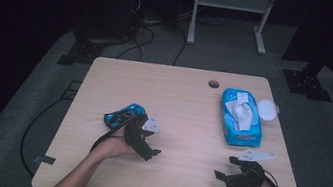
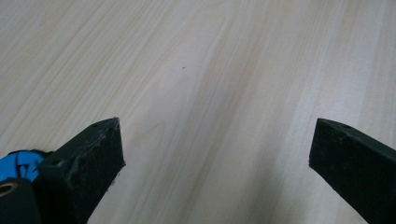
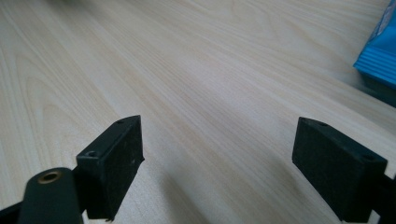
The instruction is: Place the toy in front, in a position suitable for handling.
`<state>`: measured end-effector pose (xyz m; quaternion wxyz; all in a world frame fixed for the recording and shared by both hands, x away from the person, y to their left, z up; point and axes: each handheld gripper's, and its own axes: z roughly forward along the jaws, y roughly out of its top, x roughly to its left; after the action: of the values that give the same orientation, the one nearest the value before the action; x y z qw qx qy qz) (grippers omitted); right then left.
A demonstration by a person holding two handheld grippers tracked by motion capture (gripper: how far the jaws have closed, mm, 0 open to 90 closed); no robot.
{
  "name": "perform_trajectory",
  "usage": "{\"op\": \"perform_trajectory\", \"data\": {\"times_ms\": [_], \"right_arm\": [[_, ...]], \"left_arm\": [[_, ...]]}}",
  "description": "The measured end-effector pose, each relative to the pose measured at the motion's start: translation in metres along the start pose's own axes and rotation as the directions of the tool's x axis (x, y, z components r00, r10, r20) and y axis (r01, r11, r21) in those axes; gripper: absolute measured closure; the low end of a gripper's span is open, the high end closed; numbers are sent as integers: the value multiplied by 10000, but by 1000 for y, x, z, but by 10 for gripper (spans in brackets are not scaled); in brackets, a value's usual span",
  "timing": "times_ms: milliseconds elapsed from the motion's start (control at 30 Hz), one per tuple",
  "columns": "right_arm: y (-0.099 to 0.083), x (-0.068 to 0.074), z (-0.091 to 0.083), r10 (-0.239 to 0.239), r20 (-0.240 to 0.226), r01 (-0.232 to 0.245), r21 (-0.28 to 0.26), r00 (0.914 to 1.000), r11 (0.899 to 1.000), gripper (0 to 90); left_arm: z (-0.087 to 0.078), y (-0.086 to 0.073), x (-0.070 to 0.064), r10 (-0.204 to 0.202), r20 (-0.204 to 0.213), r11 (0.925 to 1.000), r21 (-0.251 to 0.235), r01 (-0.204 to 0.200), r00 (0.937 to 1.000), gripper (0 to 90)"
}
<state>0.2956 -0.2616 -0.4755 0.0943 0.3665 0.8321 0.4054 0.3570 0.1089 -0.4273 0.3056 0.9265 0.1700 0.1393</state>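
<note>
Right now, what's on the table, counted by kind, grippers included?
Grippers: 2, left gripper and right gripper, both with jaws open
Toy cars: 1, blue toy car
Wipes packs: 1, blue wipes pack, flap open
Lids: 1, round white lid
Total: 5, all on the wooden table

The blue toy car is cut off at the left gripper view's lower left corner, behind a jaw. The blue wipes packet is cropped by the right gripper view's right edge. Its print cannot be read from above.
</note>
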Motion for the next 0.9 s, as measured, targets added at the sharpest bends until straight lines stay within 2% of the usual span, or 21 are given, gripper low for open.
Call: {"op": "perform_trajectory", "data": {"times_ms": [67, 100, 133, 233, 333, 433, 500, 700, 733, 767, 833, 900], "right_arm": [[0, 0, -1, 25, 19, -25, -24, 10000, 10000, 154], [0, 0, -1, 25, 19, -25, -24, 10000, 10000, 154], [0, 1, -2, -5, 20, 5, -49, 10000, 10000, 154], [0, 1, -2, -34, 30, 34, -35, 10000, 10000, 154], [1, 2, -2, -7, -4, 7, -47, 10000, 10000, 154], [2, 2, -1, -38, -5, 38, 11, 10000, 10000, 154], [2, 3, -1, -109, -7, 109, 36, 9999, 9999, 154], [3, 3, 1, -87, -46, 88, 81, 10000, 9999, 154], [3, 4, 1, -144, -65, 145, 136, 9999, 9998, 154], [3, 4, 1, -144, -65, 145, 136, 9999, 9998, 154], [3, 5, 1, -165, -75, 166, 120, 9998, 9998, 154], [3, 6, 1, -178, -100, 179, 92, 9998, 9998, 154]], "left_arm": [[-3, 0, 10, -78, -132, 9996, 259, 81, 9999, 24], [-3, 0, 10, -78, -132, 9996, 259, 81, 9999, 24], [-6, 0, 17, -187, -168, 9993, 310, 192, 9997, 24], [-10, 0, 24, -235, -210, 9993, 272, 241, 9995, 24], [-17, 0, 35, -518, -236, 9985, 146, 522, 9984, 24], [-25, 0, 45, -597, -516, 9980, 160, 606, 9969, 24], [-29, 0, 54, -729, -542, 9971, 163, 739, 9959, 25], [-39, -7, 81, -1175, -844, 9928, 150, 1192, 9895, 25], [-40, -11, 90, -1401, -913, 9898, 140, 1420, 9859, 25], [-40, -11, 90, -1401, -913, 9898, 140, 1420, 9859, 28], [-39, -17, 98, -1730, -853, 9846, 104, 1745, 9812, 41], [-35, -23, 104, -1940, -964, 9799, 286, 1976, 9762, 41]]}}
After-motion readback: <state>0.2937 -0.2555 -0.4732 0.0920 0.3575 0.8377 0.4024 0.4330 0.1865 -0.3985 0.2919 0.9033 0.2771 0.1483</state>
